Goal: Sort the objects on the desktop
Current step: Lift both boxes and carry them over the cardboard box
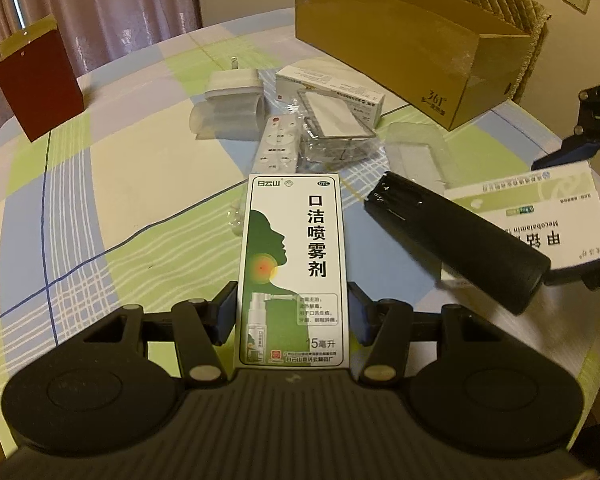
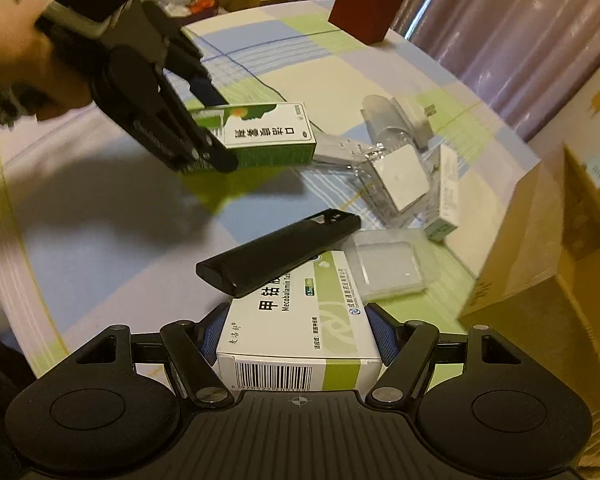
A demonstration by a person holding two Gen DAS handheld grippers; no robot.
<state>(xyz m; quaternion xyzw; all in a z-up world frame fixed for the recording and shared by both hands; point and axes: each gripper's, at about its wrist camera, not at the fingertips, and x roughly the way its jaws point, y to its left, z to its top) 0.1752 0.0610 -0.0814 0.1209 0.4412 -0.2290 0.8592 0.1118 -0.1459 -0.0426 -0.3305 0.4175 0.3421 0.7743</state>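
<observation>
The left gripper [image 1: 292,316] clamps a glossy cardboard spray box [image 1: 294,268]; bare checked tablecloth [image 1: 100,208] lies open leftward. The right gripper [image 2: 296,338] clamps a flat tablet box [image 2: 300,320], a matte black remote [image 2: 276,254] slanting across its far end.

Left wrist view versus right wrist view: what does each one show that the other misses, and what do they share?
Only the left wrist view shows the white remote and the front face of the spray box held between the left gripper fingers. Only the right wrist view shows the person's hand on the left gripper, and the barcode end of the Mecobalamin box held in the right gripper. Both show the black remote lying on that box, the cardboard box and the red box.
</observation>
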